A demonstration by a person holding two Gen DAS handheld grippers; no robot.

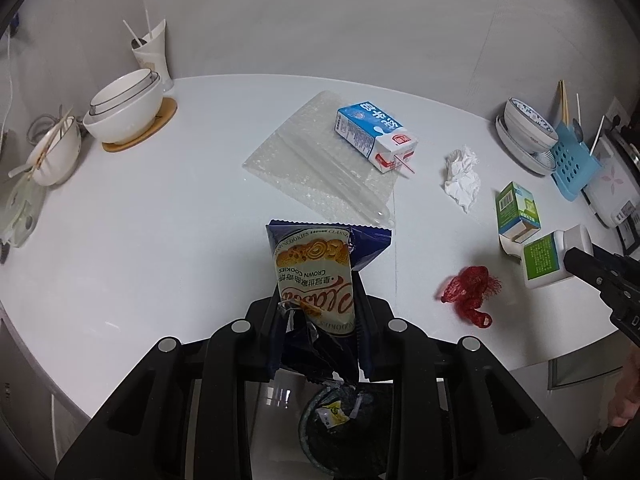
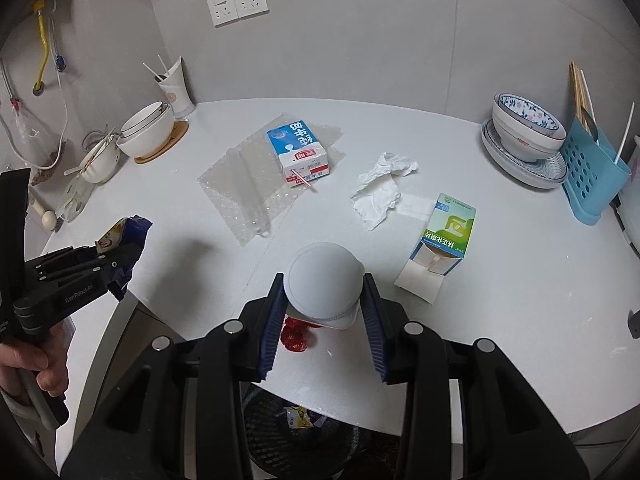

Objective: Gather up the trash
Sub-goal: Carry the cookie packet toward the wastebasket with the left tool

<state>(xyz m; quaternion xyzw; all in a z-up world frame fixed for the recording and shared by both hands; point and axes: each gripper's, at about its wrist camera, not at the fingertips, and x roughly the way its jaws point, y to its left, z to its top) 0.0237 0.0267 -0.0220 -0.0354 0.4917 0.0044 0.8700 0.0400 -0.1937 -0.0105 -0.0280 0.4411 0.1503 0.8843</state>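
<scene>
Two pieces of trash are off the table and in the claws. Left gripper [image 1: 320,320] is clamped on a crumpled dark-blue foil cookie wrapper [image 1: 316,272], which stands up out of its jaws above the near table edge. Right gripper [image 2: 324,312] is pinched on a round white plastic bottle with a green label [image 2: 323,282], cap end facing the lens, body squeezed between the blue ribbed pads [image 2: 272,332]. Directly below both claws, past the table edge, sits a dark mesh waste bin [image 2: 304,436] with a small yellow wrapper inside. Just under the right claw lies a red plastic net bag [image 2: 295,334] on the white tabletop [image 2: 500,340]. Ahead and right of that claw: an opened green-and-white cardboard box [image 2: 444,236] lying on its side; just beyond it, a crumpled white tissue [image 2: 380,192]. Further ahead and slightly left, a blue-and-white milk carton [image 2: 298,150] with a red straw rests on a clear sheet of bubble wrap [image 2: 248,184]. Far left of the claws, stacked white ceramic bowls [image 2: 146,128] on a wooden coaster; far right, a patterned bowl [image 2: 524,128] on a plate beside a light-blue perforated cutlery holder [image 2: 592,176]. A person's hand [image 2: 36,364] grips the left tool's handle.
</scene>
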